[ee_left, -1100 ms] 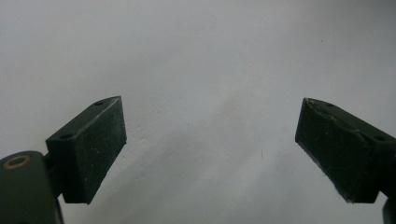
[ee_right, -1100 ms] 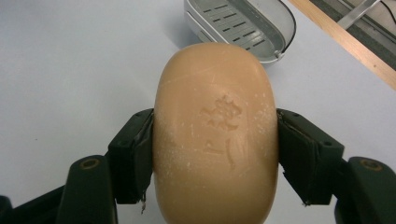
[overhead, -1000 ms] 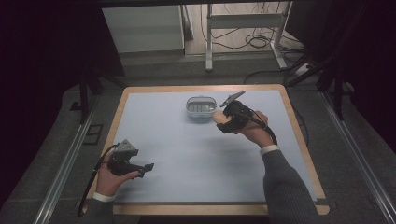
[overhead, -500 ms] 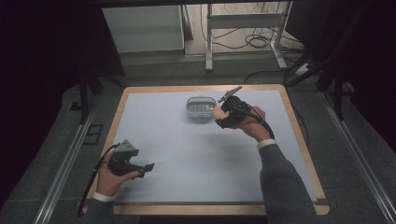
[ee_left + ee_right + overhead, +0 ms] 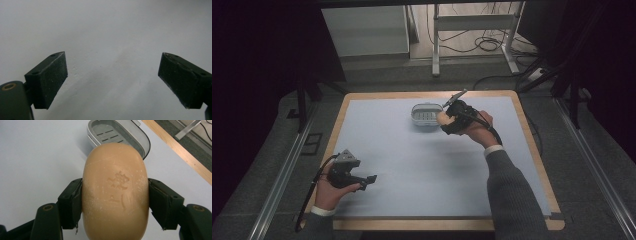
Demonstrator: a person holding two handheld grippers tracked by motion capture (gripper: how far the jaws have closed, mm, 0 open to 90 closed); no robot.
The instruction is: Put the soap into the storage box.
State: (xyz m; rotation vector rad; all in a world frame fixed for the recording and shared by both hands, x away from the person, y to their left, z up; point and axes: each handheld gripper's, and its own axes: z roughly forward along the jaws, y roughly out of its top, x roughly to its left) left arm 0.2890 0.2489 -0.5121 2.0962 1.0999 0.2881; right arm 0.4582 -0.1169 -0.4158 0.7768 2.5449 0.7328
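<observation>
A tan oval bar of soap (image 5: 115, 192) with a stamped mark is clamped between the jaws of my right gripper (image 5: 115, 200), which is shut on it. From above, that right gripper (image 5: 447, 120) hangs just right of a grey soap dish (image 5: 426, 115) at the far middle of the table, with the soap (image 5: 442, 118) at its tip. The soap dish (image 5: 117, 133) lies empty just beyond the bar. My left gripper (image 5: 371, 178) rests near the front left of the table. Its jaws stand wide apart in the left gripper view (image 5: 112, 80), with nothing between them.
A pale blue mat (image 5: 412, 165) covers the table, framed by a wooden edge (image 5: 537, 155). Beyond the far edge stand a white cabinet (image 5: 367, 30), metal table legs (image 5: 437, 45) and loose cables (image 5: 487, 42) on the floor.
My right gripper has drifted a little left with the soap, closer to the dish. The left gripper has stayed put.
</observation>
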